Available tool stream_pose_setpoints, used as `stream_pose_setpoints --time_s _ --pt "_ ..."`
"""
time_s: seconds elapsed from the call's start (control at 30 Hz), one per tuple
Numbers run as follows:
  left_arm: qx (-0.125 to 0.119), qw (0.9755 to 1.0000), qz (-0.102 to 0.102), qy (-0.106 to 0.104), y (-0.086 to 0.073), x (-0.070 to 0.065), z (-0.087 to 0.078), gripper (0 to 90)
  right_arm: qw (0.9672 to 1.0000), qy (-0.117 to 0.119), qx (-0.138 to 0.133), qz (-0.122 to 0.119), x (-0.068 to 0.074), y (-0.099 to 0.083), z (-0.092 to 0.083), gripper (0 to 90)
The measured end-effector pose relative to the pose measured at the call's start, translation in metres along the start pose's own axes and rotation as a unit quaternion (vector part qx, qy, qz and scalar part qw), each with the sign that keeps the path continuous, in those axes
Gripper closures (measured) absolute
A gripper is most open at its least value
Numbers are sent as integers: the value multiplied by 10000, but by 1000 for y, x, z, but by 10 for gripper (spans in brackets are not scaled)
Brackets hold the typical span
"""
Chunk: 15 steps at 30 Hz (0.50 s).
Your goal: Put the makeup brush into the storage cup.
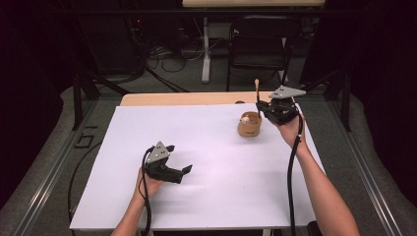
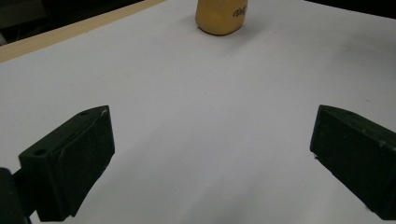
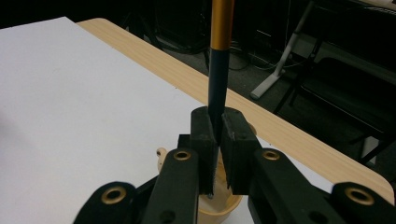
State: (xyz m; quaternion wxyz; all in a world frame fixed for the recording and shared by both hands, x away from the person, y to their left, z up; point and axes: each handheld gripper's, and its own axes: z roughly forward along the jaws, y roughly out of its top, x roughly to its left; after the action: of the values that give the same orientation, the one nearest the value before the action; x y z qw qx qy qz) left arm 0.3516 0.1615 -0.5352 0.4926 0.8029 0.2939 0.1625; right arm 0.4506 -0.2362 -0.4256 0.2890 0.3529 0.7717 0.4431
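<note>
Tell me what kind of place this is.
Probably a lab or recording studio set up for filmed tabletop work. A white sheet covers a wooden table, black curtains close in the sides, and cables run across the floor beside a folding chair.

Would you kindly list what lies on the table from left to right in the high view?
Left tool, open → tan cup → right tool, shut on a slim upright brush.
</note>
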Motion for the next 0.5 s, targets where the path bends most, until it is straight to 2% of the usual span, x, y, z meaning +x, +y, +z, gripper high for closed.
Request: stream_pose_setpoints --time_s 0.27,0.5 --pt "-2 10000 4 -16 0 0 0 0 10000 -13 40 45 -4 4 10 844" --pt "12 10000 15 -34 0 0 1 0 9999 -61 116 -37 -4 7 18 844"
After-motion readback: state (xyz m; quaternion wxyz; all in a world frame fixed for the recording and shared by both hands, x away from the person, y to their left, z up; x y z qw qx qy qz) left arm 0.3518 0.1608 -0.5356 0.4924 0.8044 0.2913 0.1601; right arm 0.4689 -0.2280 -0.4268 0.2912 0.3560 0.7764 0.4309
